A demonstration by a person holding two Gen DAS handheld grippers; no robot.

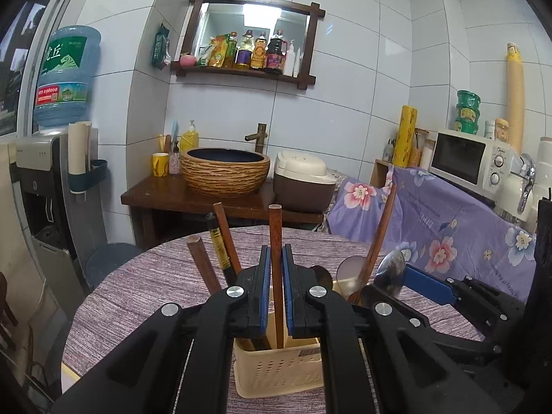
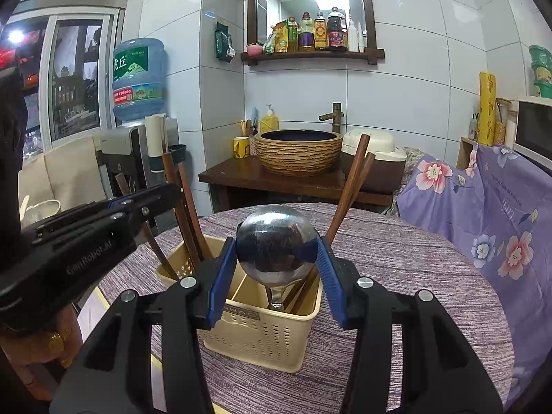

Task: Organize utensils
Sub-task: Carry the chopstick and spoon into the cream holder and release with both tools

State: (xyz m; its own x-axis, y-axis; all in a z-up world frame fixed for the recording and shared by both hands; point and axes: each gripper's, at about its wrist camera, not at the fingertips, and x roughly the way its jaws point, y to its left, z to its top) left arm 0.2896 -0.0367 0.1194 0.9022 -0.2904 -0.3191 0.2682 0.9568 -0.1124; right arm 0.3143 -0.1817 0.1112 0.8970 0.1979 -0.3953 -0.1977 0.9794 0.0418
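Between the left claw (image 1: 275,269) pads stands a brown wooden chopstick (image 1: 275,238), clamped, long axis upright, foot inside the cream perforated plastic caddy (image 1: 276,369) directly below. Right claw (image 2: 276,265), spread, flanks a steel ladle bowl (image 2: 276,241); contact unclear.

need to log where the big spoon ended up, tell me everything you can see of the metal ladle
The metal ladle looks like polished steel with a round, mirror-like bowl, its convex back facing the right wrist camera. It stands roughly upright, bowl up, its narrow handle dropping into the right compartment of the cream utensil caddy beside wooden chopsticks. The right gripper brackets the bowl with its blue pads; the jaws are spread wide and contact cannot be confirmed.
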